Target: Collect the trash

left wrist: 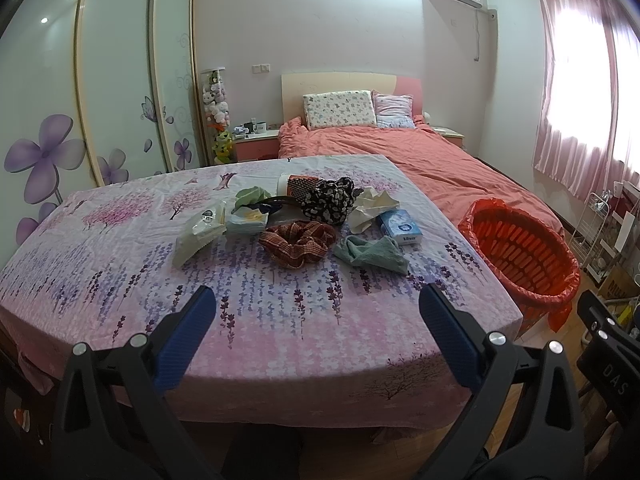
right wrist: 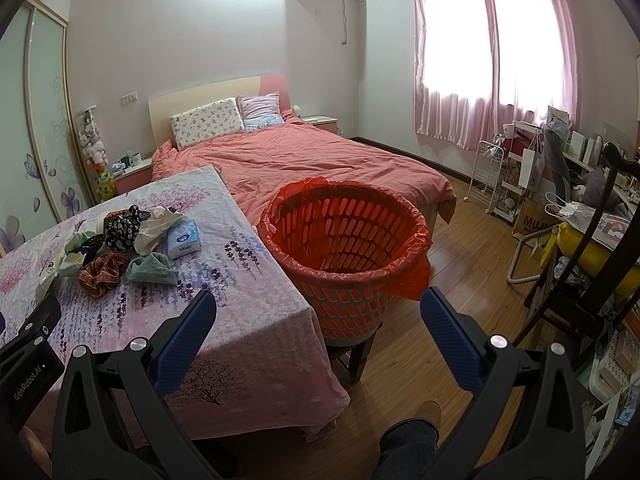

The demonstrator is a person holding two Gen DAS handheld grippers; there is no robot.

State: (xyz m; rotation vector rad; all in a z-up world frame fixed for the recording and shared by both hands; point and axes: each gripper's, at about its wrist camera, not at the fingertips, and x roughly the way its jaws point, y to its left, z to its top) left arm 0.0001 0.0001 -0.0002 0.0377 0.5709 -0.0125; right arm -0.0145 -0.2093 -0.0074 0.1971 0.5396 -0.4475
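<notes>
1. While both the left tongs (left wrist: 316, 312) and right tongs (right wrist: 318, 316) stand apart and empty, the crumpled white tissue paper (left wrist: 370, 208) lies on the floral-clothed bench (left wrist: 280, 320).
2. Tissue bearing: 12 o'clock from the left tongs, 10 o'clock from the right; the left is judged nearer.
3. The red-lined orange plastic basket (right wrist: 344, 240) stands at 12 o'clock from the right tongs.

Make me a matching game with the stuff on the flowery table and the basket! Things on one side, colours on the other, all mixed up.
Things:
1. scrunchie
2. small towel
3. tissue pack
4. basket

Colours:
A. blue and white
B. orange-red
C. teal green
D. brown-red checked

Pairs: 1-D, 2-C, 3-A, 4-B
</notes>
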